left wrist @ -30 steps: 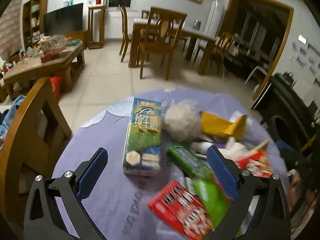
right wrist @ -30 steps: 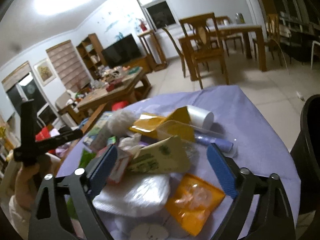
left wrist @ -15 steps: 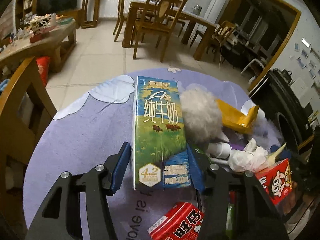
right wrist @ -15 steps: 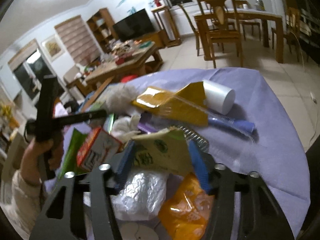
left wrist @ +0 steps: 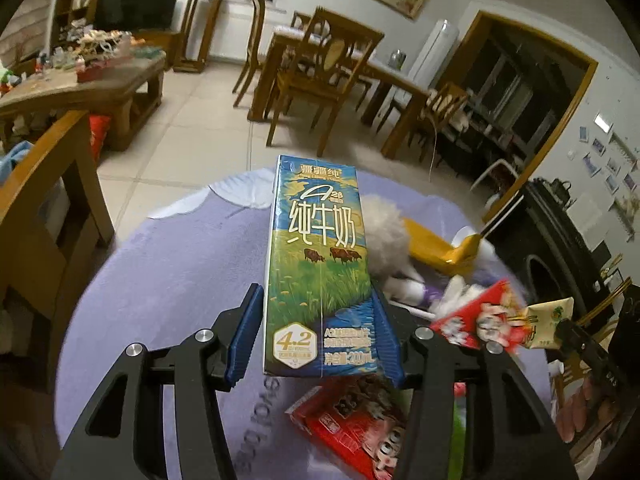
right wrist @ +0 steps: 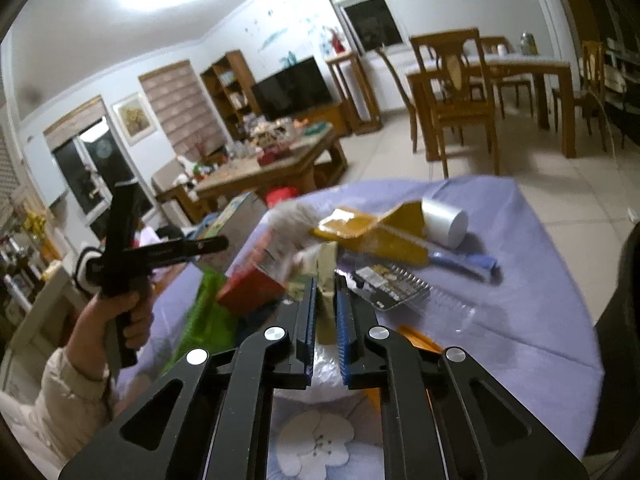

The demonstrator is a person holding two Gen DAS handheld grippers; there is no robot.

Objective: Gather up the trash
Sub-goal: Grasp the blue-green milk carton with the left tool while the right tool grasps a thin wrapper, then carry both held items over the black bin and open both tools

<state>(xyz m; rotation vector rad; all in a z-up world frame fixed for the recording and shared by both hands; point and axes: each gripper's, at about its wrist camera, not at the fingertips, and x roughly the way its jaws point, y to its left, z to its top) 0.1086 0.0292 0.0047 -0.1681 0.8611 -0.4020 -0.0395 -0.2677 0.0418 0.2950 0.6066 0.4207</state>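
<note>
Both pairs of fingers are gripping trash, as we read it; the left gripper [left wrist: 318, 334] has its blue pads pressed on the two sides of the milk carton [left wrist: 318, 264], jaws closing the last bit onto it, at a middling width because the carton is wide; the carton lies between the pads along the line of the fingers, its printed face up toward the camera, its far end sticking well past the fingertips and apparently lifted clear of the purple tablecloth [left wrist: 168, 280]; the right gripper [right wrist: 325, 322] is closing to almost nothing on a thin flattened beige-green pack [right wrist: 327, 280], which stands edge-on between the narrow pads and pokes out beyond the tips; we judge the task early; two pieces are in hand but none is binned in these views; left on the table we count a red box [left wrist: 360, 428], a second red box [right wrist: 256, 284], a green wrapper [right wrist: 200, 316], a white fluffy ball [left wrist: 386, 236], a yellow packet [right wrist: 372, 236], a white roll [right wrist: 446, 220], a clear plastic tray [right wrist: 400, 286], a crumpled white bag [right wrist: 326, 376] under the right fingers; a dark round rim at the right edge [right wrist: 624, 320] may be the bin, but we cannot tell; next, we judge, both held pieces go there, then back for the rest.
</note>
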